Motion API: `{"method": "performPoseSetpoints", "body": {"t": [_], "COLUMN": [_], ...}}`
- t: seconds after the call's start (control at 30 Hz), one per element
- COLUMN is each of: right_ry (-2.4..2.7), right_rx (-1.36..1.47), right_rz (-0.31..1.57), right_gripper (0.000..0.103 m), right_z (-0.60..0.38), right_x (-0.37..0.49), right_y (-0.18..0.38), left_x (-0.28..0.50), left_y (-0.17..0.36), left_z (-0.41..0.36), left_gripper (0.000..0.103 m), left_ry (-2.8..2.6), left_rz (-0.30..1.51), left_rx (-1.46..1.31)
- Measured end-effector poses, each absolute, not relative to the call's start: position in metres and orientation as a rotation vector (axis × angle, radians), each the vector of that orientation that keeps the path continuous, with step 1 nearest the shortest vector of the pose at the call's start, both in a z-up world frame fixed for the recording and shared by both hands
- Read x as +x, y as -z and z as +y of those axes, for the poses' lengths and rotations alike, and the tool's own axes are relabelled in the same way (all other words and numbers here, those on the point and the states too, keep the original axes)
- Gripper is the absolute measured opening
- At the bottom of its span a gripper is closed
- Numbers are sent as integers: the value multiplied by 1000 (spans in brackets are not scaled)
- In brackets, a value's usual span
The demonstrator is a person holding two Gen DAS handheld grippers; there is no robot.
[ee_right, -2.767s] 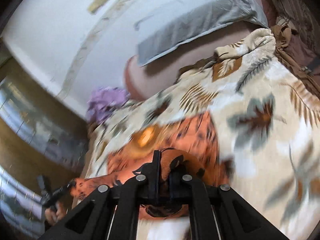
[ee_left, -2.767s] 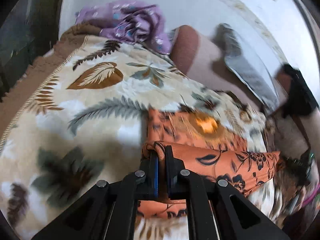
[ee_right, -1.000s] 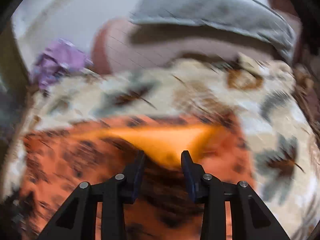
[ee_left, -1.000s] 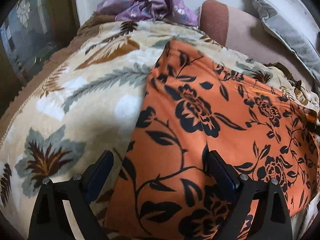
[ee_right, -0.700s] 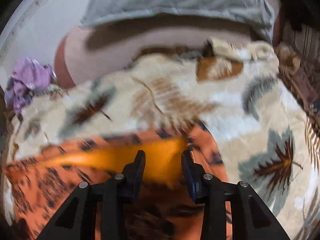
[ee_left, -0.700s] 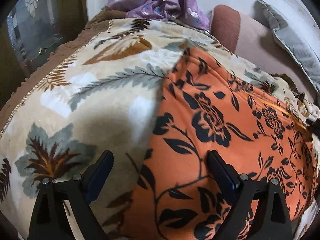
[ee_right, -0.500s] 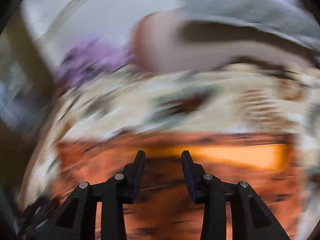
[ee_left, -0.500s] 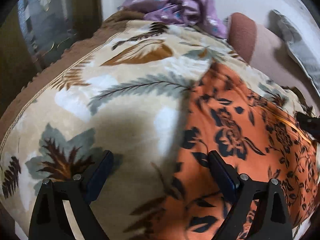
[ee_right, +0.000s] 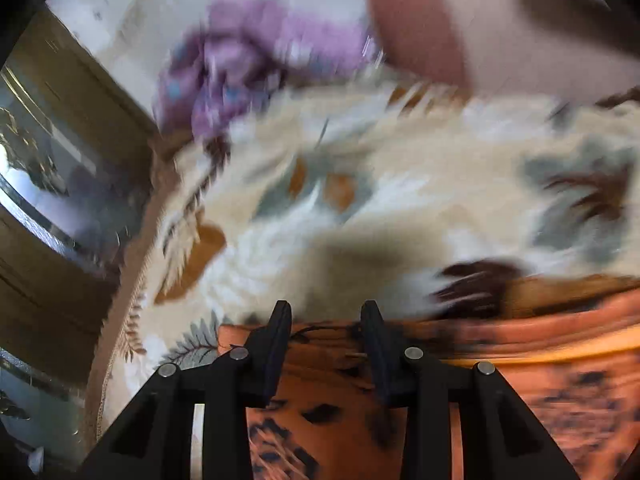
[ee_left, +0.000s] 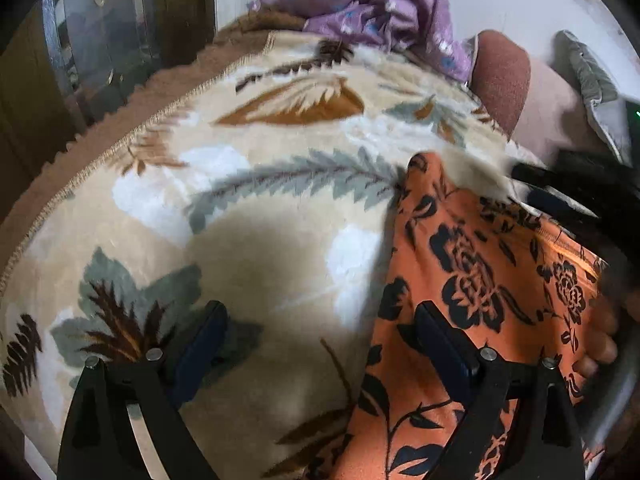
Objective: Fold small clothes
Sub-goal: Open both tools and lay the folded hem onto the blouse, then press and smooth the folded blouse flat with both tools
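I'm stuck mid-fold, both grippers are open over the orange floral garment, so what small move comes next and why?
Probably lower the right gripper and close on the near corner of the orange garment. Its jaws stand open just over that edge, and the cloth lies flat on the leaf-print blanket, held by neither gripper, with the left gripper open too.

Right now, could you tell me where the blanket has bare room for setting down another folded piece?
Bare blanket lies left of the orange garment, below the purple clothes. The right side is crowded: the garment and the right hand-held gripper fill it.
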State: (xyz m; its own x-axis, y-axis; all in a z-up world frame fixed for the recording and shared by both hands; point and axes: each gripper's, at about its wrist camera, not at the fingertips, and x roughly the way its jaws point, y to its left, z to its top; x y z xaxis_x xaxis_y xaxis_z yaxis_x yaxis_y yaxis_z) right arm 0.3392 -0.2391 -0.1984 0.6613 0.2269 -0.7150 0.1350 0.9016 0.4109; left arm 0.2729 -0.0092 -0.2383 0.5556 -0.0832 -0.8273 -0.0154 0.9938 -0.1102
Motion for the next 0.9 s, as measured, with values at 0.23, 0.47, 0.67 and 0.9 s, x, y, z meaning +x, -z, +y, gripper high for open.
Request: {"method": "performPoseSetpoints", "body": {"t": [0.23, 0.47, 0.67, 0.9], "right_ry": [202, 322, 416, 423], "right_rx": [394, 421, 402, 444], "right_rz": [807, 931, 916, 827], "right_gripper": [40, 41, 41, 41], "right_z": [-368, -433, -464, -466], "right_x": [198, 150, 210, 174], "right_y": [164, 204, 233, 201], "left_x": [252, 244, 252, 245], "left_y": [226, 241, 251, 245], "left_z": [-37, -65, -71, -74], "left_gripper": [95, 95, 95, 95], "left_ry": [143, 155, 130, 145], "left_rz": [925, 926, 935, 916], "left_rx": [-41, 68, 109, 120]}}
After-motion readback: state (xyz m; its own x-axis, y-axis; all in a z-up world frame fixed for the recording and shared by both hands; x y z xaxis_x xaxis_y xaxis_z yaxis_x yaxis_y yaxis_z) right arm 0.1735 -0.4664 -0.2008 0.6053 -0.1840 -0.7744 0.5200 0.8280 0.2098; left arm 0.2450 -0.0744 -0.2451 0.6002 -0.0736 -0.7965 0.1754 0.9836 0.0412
